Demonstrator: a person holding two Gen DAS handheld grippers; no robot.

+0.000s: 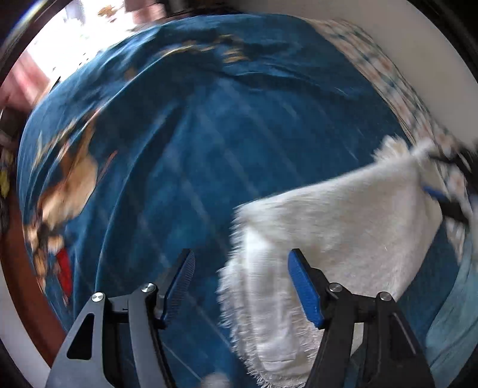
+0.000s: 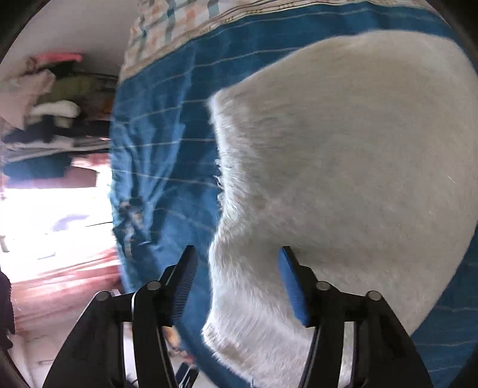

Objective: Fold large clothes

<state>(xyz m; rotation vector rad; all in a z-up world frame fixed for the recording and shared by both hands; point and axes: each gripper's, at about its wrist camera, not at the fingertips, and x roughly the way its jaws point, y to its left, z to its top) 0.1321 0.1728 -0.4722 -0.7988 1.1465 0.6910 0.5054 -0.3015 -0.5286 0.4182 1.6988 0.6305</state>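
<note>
A white fuzzy cloth with a fringed edge lies folded on a blue bedspread. My left gripper hangs open above the cloth's fringed left end, with nothing pressed between its blue pads. At the far right of the left wrist view, the other gripper shows blurred at the cloth's far corner. In the right wrist view the same white cloth fills the right half over the blue bedspread. My right gripper is open over the cloth's left edge, holding nothing.
A checked sheet borders the bedspread by a white wall. A tan and red print marks the bedspread's left side. Piled clothes sit on shelves beyond the bed edge, above a reddish floor.
</note>
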